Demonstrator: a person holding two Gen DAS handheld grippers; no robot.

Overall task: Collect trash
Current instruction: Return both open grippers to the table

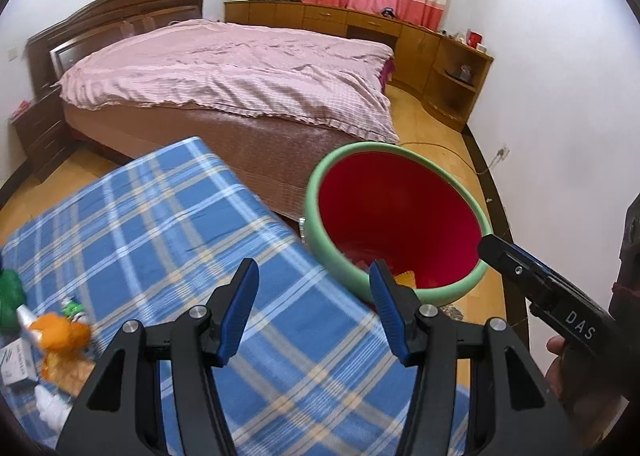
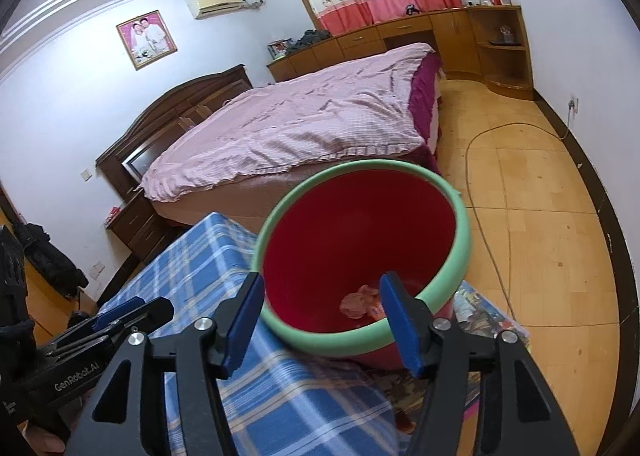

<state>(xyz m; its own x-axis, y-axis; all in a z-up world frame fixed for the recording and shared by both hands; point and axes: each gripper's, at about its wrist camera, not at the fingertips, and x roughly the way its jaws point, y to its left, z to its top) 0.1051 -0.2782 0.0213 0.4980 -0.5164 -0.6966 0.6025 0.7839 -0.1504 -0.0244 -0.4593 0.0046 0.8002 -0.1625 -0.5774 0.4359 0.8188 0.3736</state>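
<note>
Your bucket (image 2: pixel 404 172) is smooth plastic, round, glossy red inside with a thick pale green rim. It stands on the floor against the edge of the table with the blue plaid cloth (image 1: pixel 168 224), its mouth facing up and its long axis upright; in both views it looks tipped, which is most likely the slant of your cameras. The floor (image 2: pixel 540 216) is yellowish tile, scuffed and spotted. Beyond the bucket a bed (image 1: pixel 224 68) lies under a wrinkled pink cover with a frilled hem.

At the bottom of the bucket lies a crumpled pinkish wad (image 2: pixel 360 302), soft and creased like paper or wrapper, though blur makes that hard to confirm. From the left camera a ridged yellow piece (image 1: pixel 406 279) shows there too.

Your left gripper (image 1: pixel 314 312) hangs over the cloth beside the bucket's rim, its blue ribbed pads spread apart with nothing between them. Your right gripper (image 2: pixel 322 324) sits above the near rim, pads likewise spread and empty.

On the cloth's far left a blurred cluster remains: something crinkly orange (image 1: pixel 62 336), something green (image 1: pixel 12 288) and a small white box (image 1: pixel 16 362).
</note>
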